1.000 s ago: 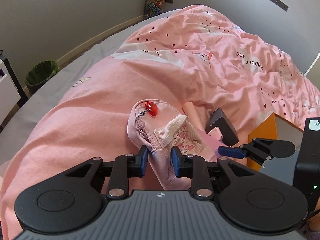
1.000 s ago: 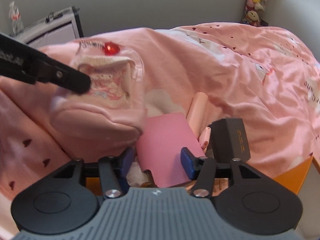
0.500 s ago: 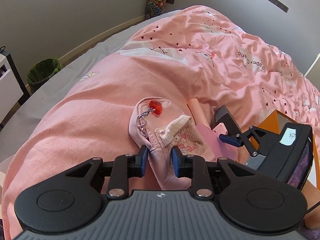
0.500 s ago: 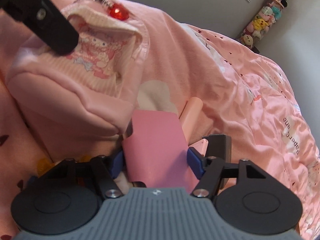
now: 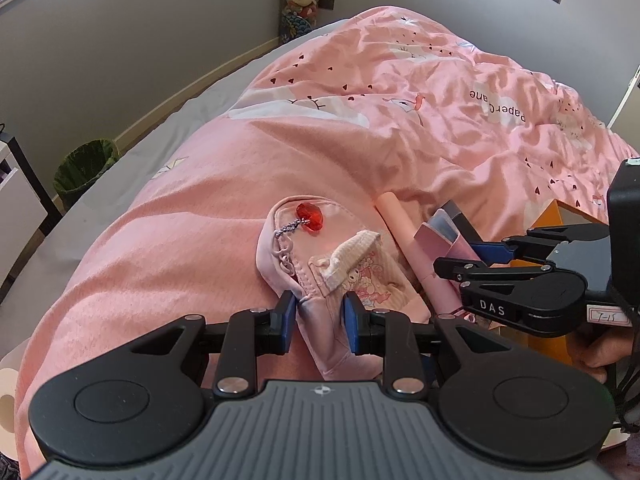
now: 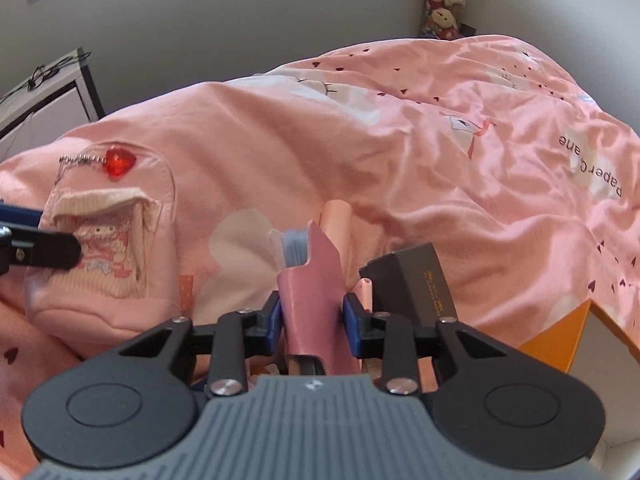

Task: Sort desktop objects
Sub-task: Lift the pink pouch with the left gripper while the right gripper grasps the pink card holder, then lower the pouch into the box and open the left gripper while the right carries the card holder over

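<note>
A pink pouch (image 5: 360, 276) with a cartoon pocket and a red heart charm (image 5: 309, 218) lies on the pink duvet (image 5: 400, 128). My left gripper (image 5: 320, 316) is shut on the pouch's near end. In the right wrist view the pouch (image 6: 108, 256) is at the left, with a left gripper finger (image 6: 44, 248) against it. My right gripper (image 6: 312, 316) is closing on a pink notebook (image 6: 316, 280), which is bent into a curve between the pads, blue pages showing at its top. From the left wrist view, the right gripper (image 5: 460, 258) and notebook (image 5: 434, 240) are just right of the pouch.
A pale pink tube (image 6: 336, 220) and a black box (image 6: 416, 280) lie just beyond the notebook. An orange box edge (image 6: 560, 340) sits at the right. A green waste bin (image 5: 86, 168) and a white cabinet (image 6: 40, 100) stand on the floor beyond the bed.
The right gripper's jaws have narrowed onto the pink notebook, which went from lying flat to standing bent between them. The left gripper still holds the pouch in place.
</note>
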Demonstrator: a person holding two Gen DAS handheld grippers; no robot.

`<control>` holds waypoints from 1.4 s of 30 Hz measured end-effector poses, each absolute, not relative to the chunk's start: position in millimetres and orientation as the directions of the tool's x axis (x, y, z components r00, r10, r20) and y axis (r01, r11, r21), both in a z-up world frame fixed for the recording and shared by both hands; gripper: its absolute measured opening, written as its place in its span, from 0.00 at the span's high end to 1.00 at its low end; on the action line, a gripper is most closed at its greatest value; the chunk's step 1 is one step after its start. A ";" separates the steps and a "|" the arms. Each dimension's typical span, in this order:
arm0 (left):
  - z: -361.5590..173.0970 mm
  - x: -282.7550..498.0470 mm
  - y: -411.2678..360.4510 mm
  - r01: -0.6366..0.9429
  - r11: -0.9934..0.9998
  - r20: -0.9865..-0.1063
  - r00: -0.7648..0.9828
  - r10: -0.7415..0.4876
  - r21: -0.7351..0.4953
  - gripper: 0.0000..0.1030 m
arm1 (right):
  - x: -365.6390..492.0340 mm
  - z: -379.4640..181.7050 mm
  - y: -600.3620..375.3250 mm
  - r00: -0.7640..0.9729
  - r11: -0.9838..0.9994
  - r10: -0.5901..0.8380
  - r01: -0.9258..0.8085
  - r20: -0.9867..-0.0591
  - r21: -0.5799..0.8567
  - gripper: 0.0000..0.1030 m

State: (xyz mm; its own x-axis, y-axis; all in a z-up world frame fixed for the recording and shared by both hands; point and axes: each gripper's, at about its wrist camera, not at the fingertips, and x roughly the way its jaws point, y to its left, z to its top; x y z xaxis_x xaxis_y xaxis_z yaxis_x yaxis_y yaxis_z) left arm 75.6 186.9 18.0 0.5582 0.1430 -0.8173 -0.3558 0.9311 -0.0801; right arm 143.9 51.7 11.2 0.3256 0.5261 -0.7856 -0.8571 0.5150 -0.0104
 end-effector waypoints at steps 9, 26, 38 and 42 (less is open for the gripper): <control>39.5 87.7 156.7 -0.259 0.966 -0.771 0.619 0.150 -0.020 0.73 | 167.6 42.0 4.3 0.275 0.621 0.649 -0.730 -0.709 0.285 0.76; 68.2 122.1 -2.7 0.285 0.957 -0.768 0.625 -0.139 0.059 0.72 | 148.8 96.4 -181.0 0.524 0.779 0.627 -0.442 -0.576 0.446 0.76; -0.5 110.4 -70.6 0.505 0.850 -0.915 0.397 -0.076 0.148 0.71 | 120.4 33.2 -238.0 0.473 0.849 0.527 -0.252 -0.706 0.464 0.76; -9.9 114.7 -75.2 0.513 0.842 -0.932 0.360 -0.032 0.169 0.69 | 116.6 14.0 -231.3 0.400 0.838 0.545 -0.238 -0.736 0.491 0.76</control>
